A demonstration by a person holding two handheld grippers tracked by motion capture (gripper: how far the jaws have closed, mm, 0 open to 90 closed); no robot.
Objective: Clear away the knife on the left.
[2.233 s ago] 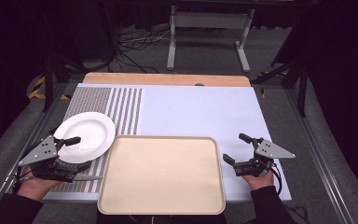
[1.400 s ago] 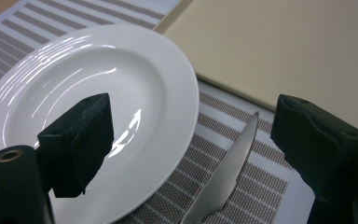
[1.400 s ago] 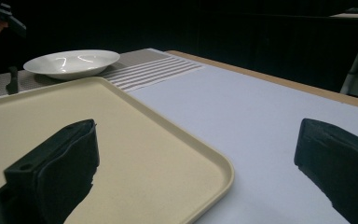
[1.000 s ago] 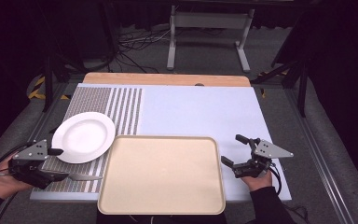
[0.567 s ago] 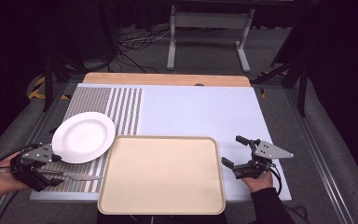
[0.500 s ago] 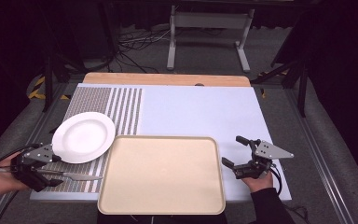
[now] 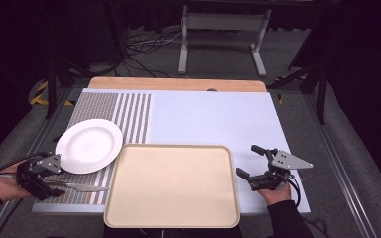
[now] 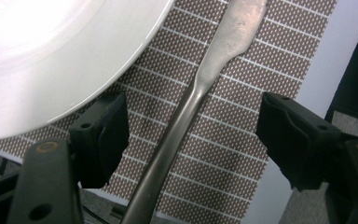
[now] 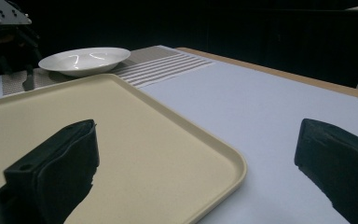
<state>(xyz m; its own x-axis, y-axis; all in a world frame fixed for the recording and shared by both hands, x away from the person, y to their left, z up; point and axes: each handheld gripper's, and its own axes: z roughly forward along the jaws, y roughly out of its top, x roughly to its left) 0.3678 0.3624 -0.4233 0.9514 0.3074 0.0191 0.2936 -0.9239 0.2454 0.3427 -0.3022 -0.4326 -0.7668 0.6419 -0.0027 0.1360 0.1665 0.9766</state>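
A metal table knife [image 7: 82, 187] lies on the patterned mat [image 7: 129, 114], in front of the white plate [image 7: 89, 145]. My left gripper [image 7: 54, 182] is low at the knife's handle end. In the left gripper view the jaws [image 8: 193, 116] stand open on either side of the knife handle [image 8: 186, 107], without touching it; the plate's rim [image 8: 51, 56] is just beyond. A beige tray [image 7: 171, 183] lies empty at the front middle. My right gripper [image 7: 247, 159] rests open beside the tray's right edge [image 9: 233, 163], holding nothing.
The pale blue table top [image 7: 213, 114] stretches behind the tray, with a wooden strip [image 7: 178, 83] along its far edge. In the right gripper view the plate [image 9: 84, 59] and the left gripper [image 9: 7, 18] show beyond the tray. Dark floor, cables and a metal stand lie behind the table.
My left gripper has moved from beside the plate toward the front-left corner and come down around the knife handle, still open. The right gripper has barely moved.
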